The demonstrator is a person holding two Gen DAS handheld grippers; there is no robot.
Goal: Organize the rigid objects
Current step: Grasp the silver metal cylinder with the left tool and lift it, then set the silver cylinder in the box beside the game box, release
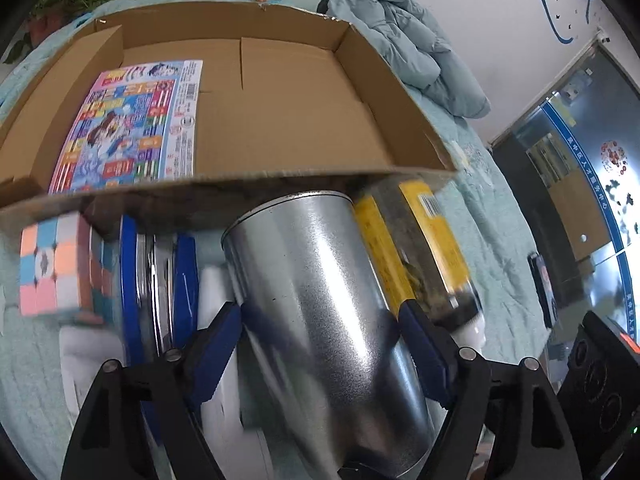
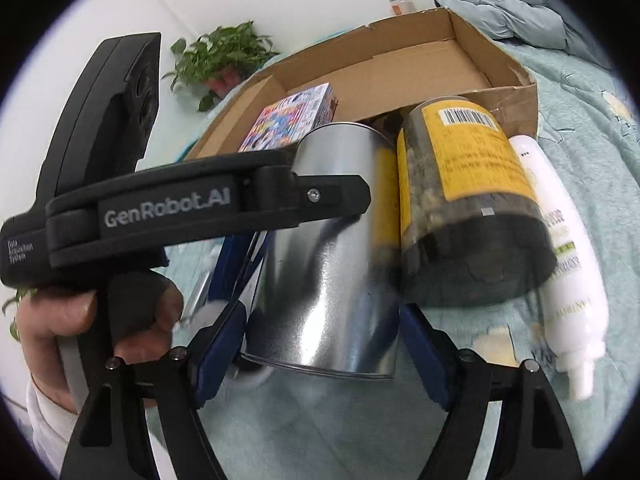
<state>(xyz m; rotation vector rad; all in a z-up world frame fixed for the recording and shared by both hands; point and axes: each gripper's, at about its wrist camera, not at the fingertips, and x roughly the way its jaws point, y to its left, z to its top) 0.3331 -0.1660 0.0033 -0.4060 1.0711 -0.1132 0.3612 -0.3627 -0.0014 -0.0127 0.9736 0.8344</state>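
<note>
A shiny metal can (image 1: 320, 300) lies on its side on a bed covered in a pale green blanket (image 2: 580, 120), directly in front of an open cardboard box (image 1: 280, 112). Its long axis runs from the 2 grippers toward the box.

The left gripper (image 1: 320, 344) straddles the can, blue pads against both flanks, apparently clamped on it. The right gripper (image 2: 322, 344) brackets the can's near rim from the other side, pads touching or nearly so; I cannot tell whether it grips. Both are equally near.

Beside the can lies a yellow-labelled jar (image 2: 468, 200) with a barcode, then a white pump bottle (image 2: 568, 280) with unreadable print. A colourful printed carton (image 1: 132, 128) already sits in the box. The left gripper's body reads "GenRobot.AI" and "Data Acquisition System".
</note>
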